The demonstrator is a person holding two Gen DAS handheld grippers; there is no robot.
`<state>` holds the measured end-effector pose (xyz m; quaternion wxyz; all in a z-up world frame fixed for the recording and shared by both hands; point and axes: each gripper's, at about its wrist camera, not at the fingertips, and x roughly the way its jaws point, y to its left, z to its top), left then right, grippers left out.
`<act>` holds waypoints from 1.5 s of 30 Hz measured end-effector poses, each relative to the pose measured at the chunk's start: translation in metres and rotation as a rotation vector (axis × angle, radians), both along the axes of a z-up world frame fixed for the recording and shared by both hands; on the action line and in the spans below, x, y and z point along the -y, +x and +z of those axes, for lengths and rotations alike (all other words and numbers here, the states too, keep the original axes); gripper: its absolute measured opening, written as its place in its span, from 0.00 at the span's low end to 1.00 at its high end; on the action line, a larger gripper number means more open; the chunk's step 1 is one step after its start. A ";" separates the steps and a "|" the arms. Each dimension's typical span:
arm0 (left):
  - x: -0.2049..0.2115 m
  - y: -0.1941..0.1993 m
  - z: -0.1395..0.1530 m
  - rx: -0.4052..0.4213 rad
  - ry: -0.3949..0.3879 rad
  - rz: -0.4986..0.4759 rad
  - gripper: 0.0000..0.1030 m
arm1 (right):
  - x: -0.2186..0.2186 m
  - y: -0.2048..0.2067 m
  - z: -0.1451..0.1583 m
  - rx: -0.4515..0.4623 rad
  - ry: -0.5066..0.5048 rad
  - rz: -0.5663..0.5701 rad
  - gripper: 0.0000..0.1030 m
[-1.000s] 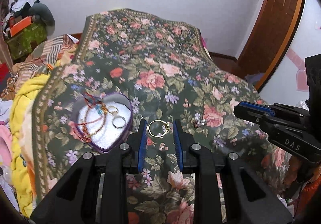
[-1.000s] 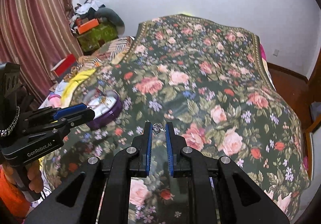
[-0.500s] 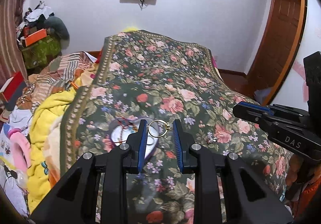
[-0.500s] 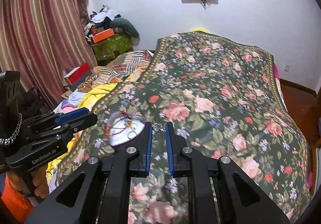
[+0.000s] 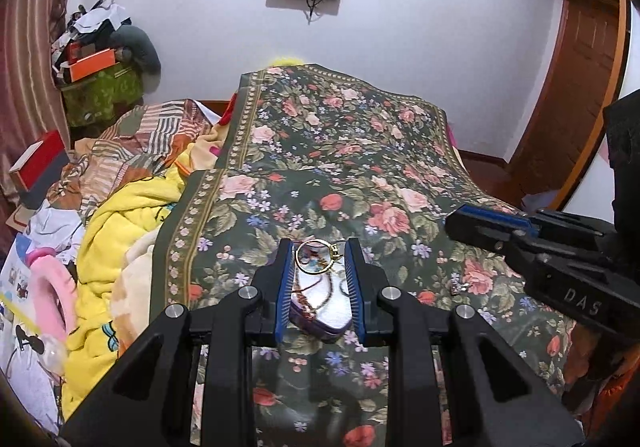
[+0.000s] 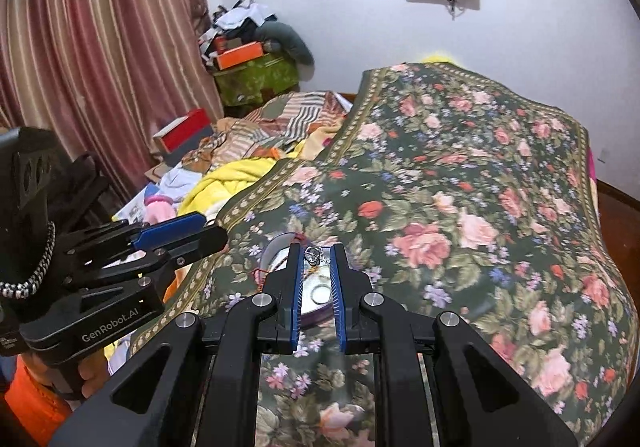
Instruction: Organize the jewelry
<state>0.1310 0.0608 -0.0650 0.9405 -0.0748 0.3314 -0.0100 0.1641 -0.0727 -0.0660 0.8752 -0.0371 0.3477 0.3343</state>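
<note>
The left gripper [image 5: 318, 257] pinches a gold hoop ring [image 5: 316, 257] between its blue pads, jaws closed only to the hoop's width; the hoop stands nearly flat to the camera, its small knob at 3 o'clock against the right pad. Directly beneath, toward 6 o'clock in the left wrist view, lies the purple heart-shaped box [image 5: 320, 311], white-lined, with a red bead string and a ring or two already inside (the fingers hide its sides). So the drop looks close to vertical; the box lies under the tips, not ahead of them.

The right gripper [image 6: 316, 254] is narrowed on a small silver charm [image 6: 313, 254] at its fingertips; the same box [image 6: 316, 297] shows between its fingers at 6 o'clock. Both tools point forward over the floral bedspread [image 6: 460, 183] and tilt down, the left tool's tip at 9 o'clock of the right; both seem about equally near. A small silver piece [image 5: 457, 288] rests on the cloth at 3 o'clock of the box.
</note>
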 end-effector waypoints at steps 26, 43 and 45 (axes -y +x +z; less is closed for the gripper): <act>-0.016 0.037 -0.056 -0.096 -0.080 -0.029 0.23 | -0.033 0.025 -0.068 -0.134 -0.078 0.074 0.11; -0.016 0.045 -0.065 -0.125 -0.105 -0.040 0.23 | -0.036 0.022 -0.074 -0.124 -0.106 0.109 0.13; -0.017 0.043 -0.062 -0.122 -0.100 -0.033 0.23 | -0.033 0.020 -0.072 -0.123 -0.104 0.103 0.13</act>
